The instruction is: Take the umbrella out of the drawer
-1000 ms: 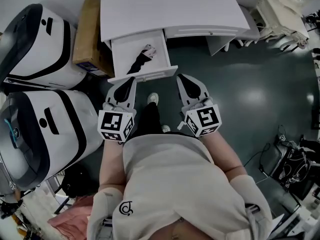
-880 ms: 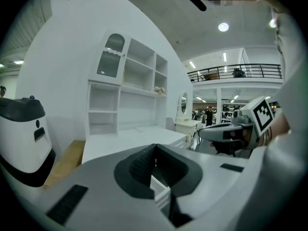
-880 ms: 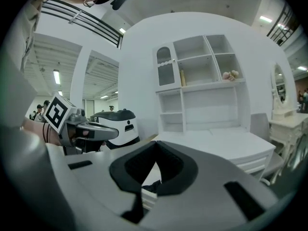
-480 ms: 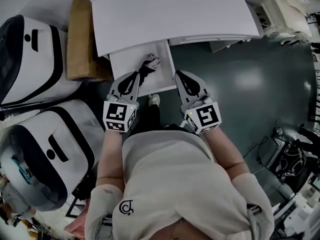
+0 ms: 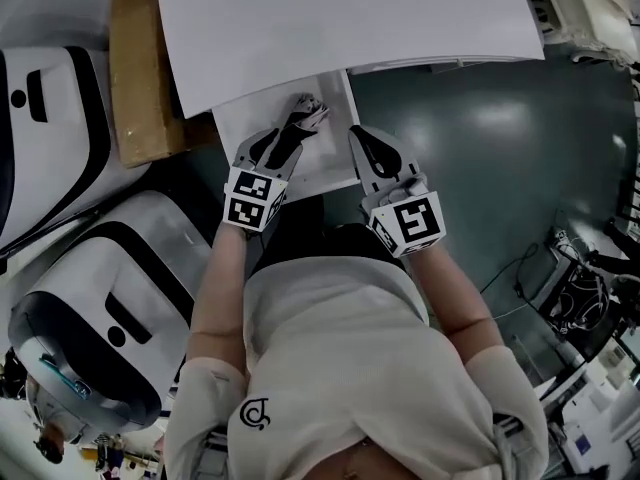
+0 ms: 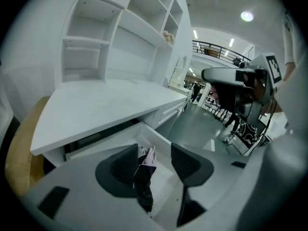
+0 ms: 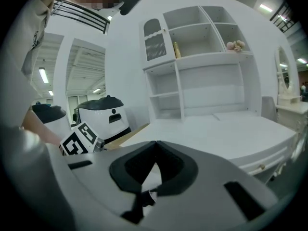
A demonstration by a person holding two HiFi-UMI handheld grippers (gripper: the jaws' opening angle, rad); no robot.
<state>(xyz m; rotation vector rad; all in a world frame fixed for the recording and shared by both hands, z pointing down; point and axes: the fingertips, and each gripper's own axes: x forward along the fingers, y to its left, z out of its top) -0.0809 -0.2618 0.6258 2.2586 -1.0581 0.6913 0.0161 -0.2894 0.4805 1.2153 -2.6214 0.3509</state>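
The white drawer (image 5: 325,163) stands pulled out under the desk. In it lies the folded dark umbrella (image 5: 288,134) with a pale end toward the desk. My left gripper (image 5: 272,144) hangs over the drawer's front part, pointing down at the umbrella. Its jaws are opening. In the left gripper view the umbrella (image 6: 143,182) lies between and below the fingers, nearer the left one, with no pad pressing on it. My right gripper (image 5: 362,140) is shut and empty, just right of the drawer. Its tips (image 7: 155,143) meet in the right gripper view.
The white desk top (image 5: 340,18) overhangs the drawer's back, and open shelves (image 6: 120,28) rise behind it. A cardboard box (image 5: 135,78) stands left of the drawer. Two big white-and-black machines (image 5: 100,298) crowd the left side. Dark floor (image 5: 500,148) spreads to the right.
Both grippers have moved forward to the drawer. The left one has dropped over the umbrella and its jaws have parted. The right one stayed shut.
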